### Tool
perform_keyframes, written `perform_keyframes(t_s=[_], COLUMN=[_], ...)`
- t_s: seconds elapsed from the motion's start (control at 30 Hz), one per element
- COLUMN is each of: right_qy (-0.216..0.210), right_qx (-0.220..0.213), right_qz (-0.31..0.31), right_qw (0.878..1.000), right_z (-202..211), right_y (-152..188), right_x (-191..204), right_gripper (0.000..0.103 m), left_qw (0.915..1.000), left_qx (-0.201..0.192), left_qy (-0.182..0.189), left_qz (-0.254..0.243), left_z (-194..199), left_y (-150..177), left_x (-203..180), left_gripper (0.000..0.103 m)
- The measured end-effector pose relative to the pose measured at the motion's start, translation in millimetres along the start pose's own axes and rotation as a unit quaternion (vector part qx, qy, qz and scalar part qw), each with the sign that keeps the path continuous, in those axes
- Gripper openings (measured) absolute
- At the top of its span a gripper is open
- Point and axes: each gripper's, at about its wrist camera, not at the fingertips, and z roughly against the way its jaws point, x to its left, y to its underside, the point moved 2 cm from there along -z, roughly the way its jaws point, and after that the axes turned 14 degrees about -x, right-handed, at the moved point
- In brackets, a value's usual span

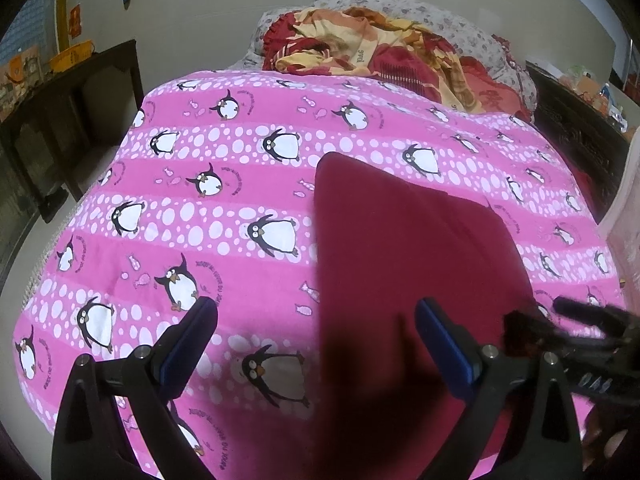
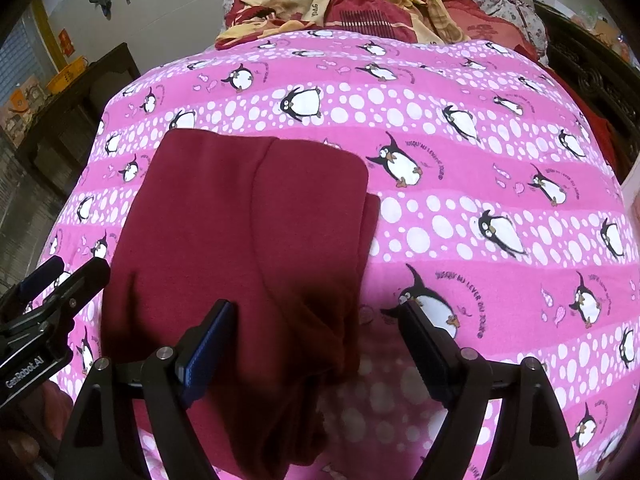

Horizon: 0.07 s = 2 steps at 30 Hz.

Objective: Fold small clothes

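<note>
A dark red garment [image 2: 248, 224] lies flat and partly folded on the pink penguin bedsheet [image 2: 480, 208]; it also shows in the left wrist view [image 1: 404, 248]. My left gripper [image 1: 316, 316] is open and empty, hovering over the garment's near left edge. My right gripper [image 2: 316, 320] is open and empty above the garment's near right edge. Each gripper shows in the other's view: the right gripper [image 1: 588, 328] at the garment's right side, the left gripper [image 2: 60, 280] at its left side.
A crumpled red and yellow blanket [image 1: 372, 48] and a floral pillow [image 1: 472, 36] lie at the bed's far end. A dark wooden table [image 1: 68, 92] stands left of the bed. Dark furniture [image 1: 580, 132] stands at the right.
</note>
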Motion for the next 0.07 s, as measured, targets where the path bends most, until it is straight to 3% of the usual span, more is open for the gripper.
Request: perform_keyframes(t_s=[0.07], right_qy=[0.015], right_qx=[-0.013], right_qz=[0.011], right_qw=[1.000], right_z=[4.9], right_y=[-8.4], right_x=[-13.2], right_gripper=[0.088], left_qw=[1.0000], left_qx=[0.000], left_qy=[-0.004], left_qz=[0.004], left_z=[-1.3], left_y=[-2.5], left_x=[8.8], left_gripper=[0.098])
